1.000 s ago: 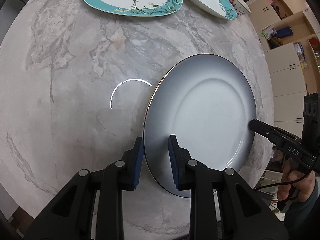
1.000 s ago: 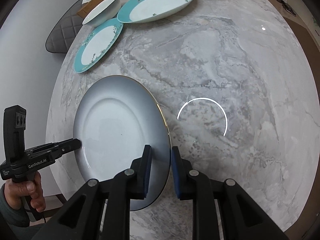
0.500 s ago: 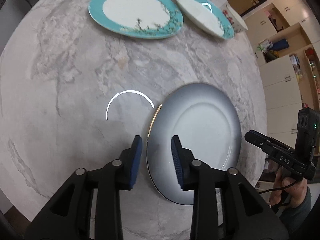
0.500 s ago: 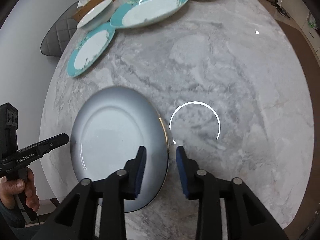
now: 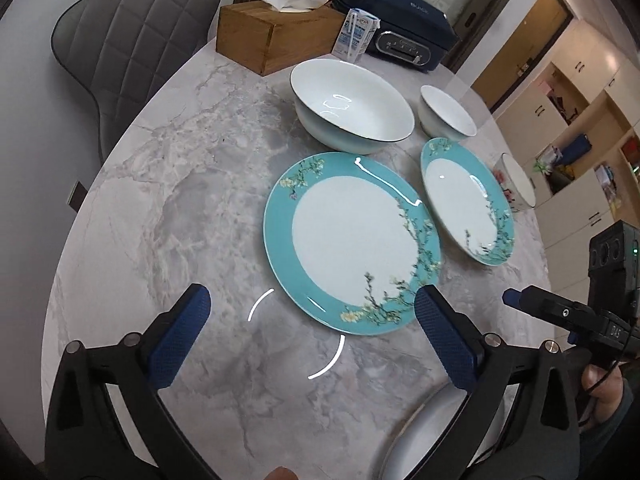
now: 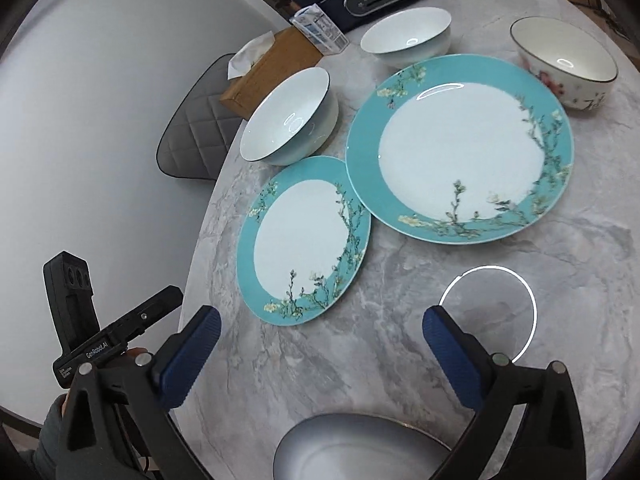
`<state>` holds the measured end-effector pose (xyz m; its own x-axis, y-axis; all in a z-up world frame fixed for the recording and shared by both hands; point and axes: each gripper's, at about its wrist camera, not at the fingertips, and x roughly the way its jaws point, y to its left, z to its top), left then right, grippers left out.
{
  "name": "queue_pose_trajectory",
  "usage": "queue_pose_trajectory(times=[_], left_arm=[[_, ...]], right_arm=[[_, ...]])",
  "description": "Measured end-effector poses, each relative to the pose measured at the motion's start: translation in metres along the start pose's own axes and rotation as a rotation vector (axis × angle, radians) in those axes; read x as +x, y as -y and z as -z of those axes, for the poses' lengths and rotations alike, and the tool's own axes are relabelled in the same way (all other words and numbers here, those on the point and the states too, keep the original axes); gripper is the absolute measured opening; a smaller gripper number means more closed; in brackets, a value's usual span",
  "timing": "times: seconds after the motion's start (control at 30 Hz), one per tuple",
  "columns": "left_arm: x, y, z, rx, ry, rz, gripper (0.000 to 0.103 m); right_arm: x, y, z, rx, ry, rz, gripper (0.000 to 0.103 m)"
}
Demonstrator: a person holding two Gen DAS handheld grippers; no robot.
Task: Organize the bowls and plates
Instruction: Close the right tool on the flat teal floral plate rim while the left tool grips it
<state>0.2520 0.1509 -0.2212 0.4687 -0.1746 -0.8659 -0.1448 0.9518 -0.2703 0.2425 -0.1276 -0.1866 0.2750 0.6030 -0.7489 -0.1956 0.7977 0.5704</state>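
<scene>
My left gripper point(image 5: 312, 334) is wide open and empty above the marble table, just short of a teal-rimmed plate point(image 5: 352, 240). My right gripper point(image 6: 320, 354) is wide open and empty too. The grey plate point(image 6: 360, 448) lies flat at the table's near edge, below both grippers; it also shows in the left wrist view point(image 5: 424, 440). In the right wrist view there are a smaller teal plate point(image 6: 304, 240) and a larger teal plate point(image 6: 460, 148). Behind them stand a big white bowl point(image 6: 288, 120), a small white bowl point(image 6: 406, 38) and a flowered bowl point(image 6: 564, 64).
At the table's far side stand a wooden tissue box point(image 5: 272, 36), a small carton point(image 5: 356, 32) and a dark blue cooker point(image 5: 400, 24). A grey chair point(image 5: 132, 52) is at the far left. Cupboards point(image 5: 580, 128) line the right. The table edge point(image 6: 208, 208) curves on the left.
Both grippers let go of the grey plate, opened wide and rose, tilting up toward the far dishes. The grey plate now lies on the table near the front edge.
</scene>
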Motion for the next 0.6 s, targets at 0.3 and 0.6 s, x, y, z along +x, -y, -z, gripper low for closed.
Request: queue_pose_trajectory(times=[0.3,0.6], left_arm=[[0.074,-0.025,-0.029,0.002,-0.166,-0.015,0.102],[0.116,-0.023,-0.054,0.084,-0.249,-0.080,0.072]], right_arm=[[0.049,0.008,-0.014,-0.006,-0.037,0.013,0.086],[0.071,0.013,-0.028,0.010,-0.030,0.018,0.075]])
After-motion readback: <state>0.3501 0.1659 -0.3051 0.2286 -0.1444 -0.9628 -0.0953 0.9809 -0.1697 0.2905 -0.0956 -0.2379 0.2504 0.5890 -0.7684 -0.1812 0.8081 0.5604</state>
